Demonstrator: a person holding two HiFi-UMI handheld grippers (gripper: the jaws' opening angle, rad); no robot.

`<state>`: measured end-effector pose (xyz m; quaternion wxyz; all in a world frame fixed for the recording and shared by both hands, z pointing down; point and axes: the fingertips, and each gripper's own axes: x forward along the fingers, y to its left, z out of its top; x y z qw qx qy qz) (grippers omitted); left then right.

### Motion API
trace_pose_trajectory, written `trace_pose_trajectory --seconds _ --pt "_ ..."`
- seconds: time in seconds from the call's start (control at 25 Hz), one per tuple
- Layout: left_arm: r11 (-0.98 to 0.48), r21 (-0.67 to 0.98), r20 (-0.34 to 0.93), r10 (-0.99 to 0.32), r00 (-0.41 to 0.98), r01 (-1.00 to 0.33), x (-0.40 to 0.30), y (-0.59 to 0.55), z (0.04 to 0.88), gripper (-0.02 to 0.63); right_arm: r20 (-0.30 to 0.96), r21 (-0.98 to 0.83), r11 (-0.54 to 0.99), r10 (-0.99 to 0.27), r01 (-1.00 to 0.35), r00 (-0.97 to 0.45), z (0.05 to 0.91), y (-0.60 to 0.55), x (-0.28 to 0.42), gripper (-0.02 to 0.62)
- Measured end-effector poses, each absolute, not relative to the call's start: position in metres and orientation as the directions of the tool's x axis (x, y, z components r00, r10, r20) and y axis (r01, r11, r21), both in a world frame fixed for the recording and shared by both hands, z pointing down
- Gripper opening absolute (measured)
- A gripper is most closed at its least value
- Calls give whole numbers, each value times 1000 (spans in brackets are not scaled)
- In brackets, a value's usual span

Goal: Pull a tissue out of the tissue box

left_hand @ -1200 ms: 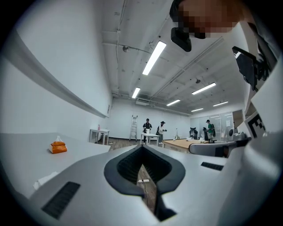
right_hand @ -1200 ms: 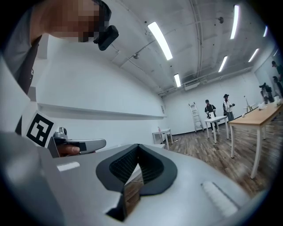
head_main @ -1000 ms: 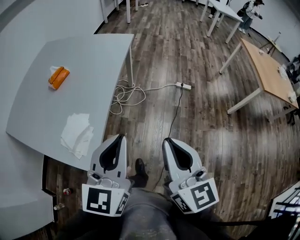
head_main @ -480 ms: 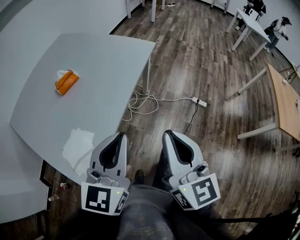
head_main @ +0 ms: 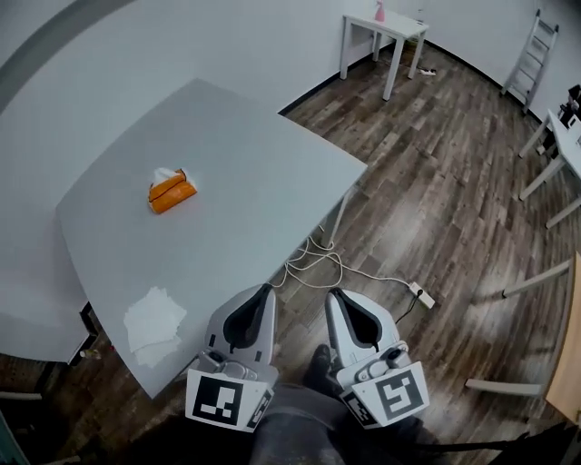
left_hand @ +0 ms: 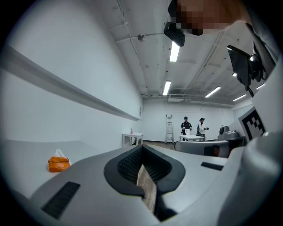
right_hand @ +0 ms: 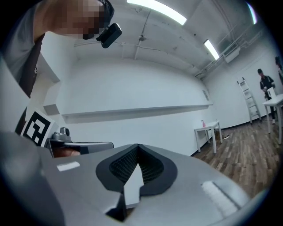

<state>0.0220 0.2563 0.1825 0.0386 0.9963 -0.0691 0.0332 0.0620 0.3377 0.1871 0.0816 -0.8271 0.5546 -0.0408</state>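
Note:
An orange tissue box point(head_main: 172, 194) with a white tissue poking out of its top stands on the grey table point(head_main: 245, 173), left of its middle. It also shows far off at the left in the left gripper view, as the tissue box point(left_hand: 58, 163). A loose pile of white tissues point(head_main: 152, 321) lies near the table's front corner. My left gripper point(head_main: 263, 292) point(left_hand: 142, 148) is shut and holds nothing, close to my body by the table's near edge. My right gripper point(head_main: 339, 296) point(right_hand: 137, 148) is beside it over the floor, also shut and holding nothing. Both are well short of the box.
A white cable point(head_main: 313, 264) and a power strip point(head_main: 417, 292) lie on the wooden floor by the table leg. A small white table point(head_main: 386, 24) and a ladder point(head_main: 532, 47) stand at the back. Two people point(left_hand: 186, 125) stand far off.
The view has swung left: the table, the tissue box and the pile of tissues now sit nearer the middle. Both grippers stay shut side by side in front of my body.

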Motion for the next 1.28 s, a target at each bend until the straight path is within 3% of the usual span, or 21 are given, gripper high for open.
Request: trace_pose_trajectory --seconds 0.28,0.64,1.28 --pt "-934 51 90 -348 933 -353 54 232 182 0 -20 -208 -194 -979 -959 203 193 306 124 -2" --pt "-802 68 95 -586 804 -593 31 144 197 0 -36 -200 78 -997 -977 -72 199 198 115 -2" --pt "-675 153 141 -708 692 -721 66 -22 222 0 -27 -181 374 -927 -910 -375 193 0 123 0"
